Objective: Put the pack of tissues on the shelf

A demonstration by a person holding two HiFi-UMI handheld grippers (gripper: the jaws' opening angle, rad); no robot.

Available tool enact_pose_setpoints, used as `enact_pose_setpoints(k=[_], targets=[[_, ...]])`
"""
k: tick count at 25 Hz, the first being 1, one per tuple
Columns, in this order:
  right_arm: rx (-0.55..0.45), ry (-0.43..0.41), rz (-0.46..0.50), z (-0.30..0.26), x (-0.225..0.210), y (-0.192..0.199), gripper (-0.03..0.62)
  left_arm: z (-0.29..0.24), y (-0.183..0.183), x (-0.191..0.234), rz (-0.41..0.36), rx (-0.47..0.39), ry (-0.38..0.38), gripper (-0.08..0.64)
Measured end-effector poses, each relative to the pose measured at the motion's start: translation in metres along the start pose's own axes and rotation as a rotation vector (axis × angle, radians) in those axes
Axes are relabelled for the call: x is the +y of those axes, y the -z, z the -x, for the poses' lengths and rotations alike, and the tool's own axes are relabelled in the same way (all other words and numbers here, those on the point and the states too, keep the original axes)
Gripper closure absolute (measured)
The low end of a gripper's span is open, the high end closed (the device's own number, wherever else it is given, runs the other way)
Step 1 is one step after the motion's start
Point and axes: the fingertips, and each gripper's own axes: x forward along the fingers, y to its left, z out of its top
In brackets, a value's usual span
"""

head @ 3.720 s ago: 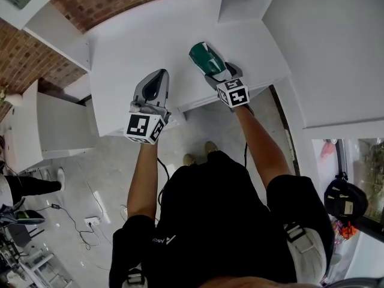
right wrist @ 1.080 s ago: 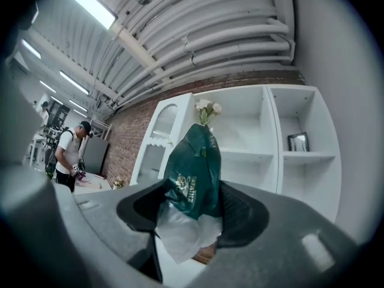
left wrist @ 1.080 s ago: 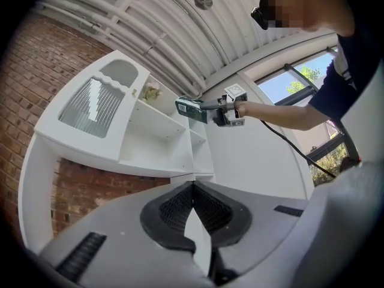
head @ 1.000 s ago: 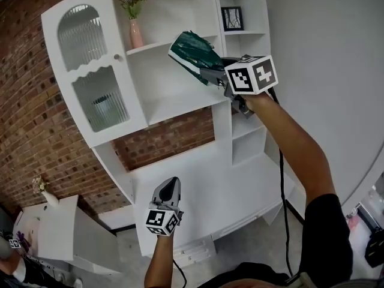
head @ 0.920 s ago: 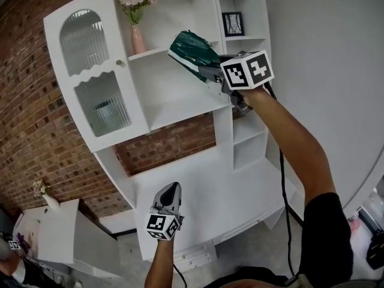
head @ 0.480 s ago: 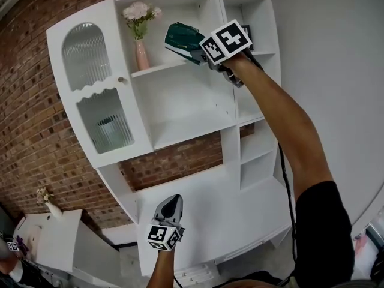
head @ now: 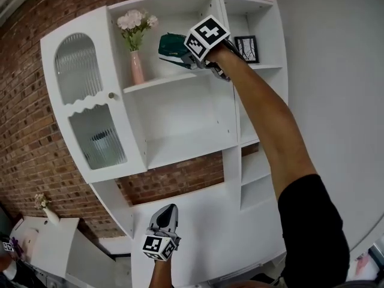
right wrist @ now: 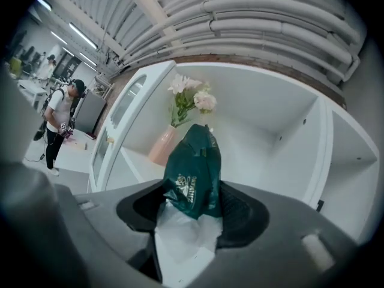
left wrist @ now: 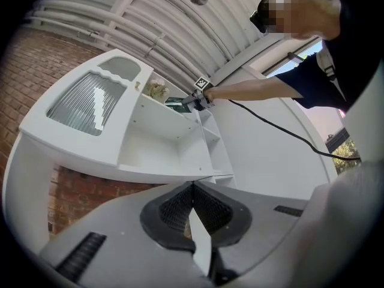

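The pack of tissues (head: 172,45) is dark green plastic with a white end. My right gripper (head: 182,55) is shut on it and holds it up in the top open compartment of the white shelf unit, just above the upper shelf board (head: 174,79) and right of a pink vase of flowers (head: 137,65). In the right gripper view the pack (right wrist: 195,171) sticks out between the pads, with the vase (right wrist: 162,146) behind it. My left gripper (head: 169,210) hangs low over the white counter (head: 207,230), jaws together and empty. The left gripper view shows the pack (left wrist: 175,102) far off.
An arched ribbed-glass door (head: 84,107) fills the unit's left side. A framed picture (head: 246,48) stands in the narrow right column. Open compartments lie below the upper shelf, with brick wall (head: 36,155) behind. A person (right wrist: 60,117) stands far off at the left.
My right gripper has lifted the pack up and to the left, from beside the middle shelf into the top compartment near the vase. The left gripper stays low over the counter.
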Motion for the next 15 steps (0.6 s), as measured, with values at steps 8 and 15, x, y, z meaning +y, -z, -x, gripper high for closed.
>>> enact_pose_setpoints(k=[8,15], targets=[[0.130,-0.086,-0.006,-0.042,-0.007,0.016,0.345,-0.007,0.004,0.020,0.005,0.011,-0.004,0.563],[0.136,-0.101,-0.010,-0.067,-0.003,0.016,0.313,-0.015,0.011,0.028,0.034,0.016,0.012,0.563]])
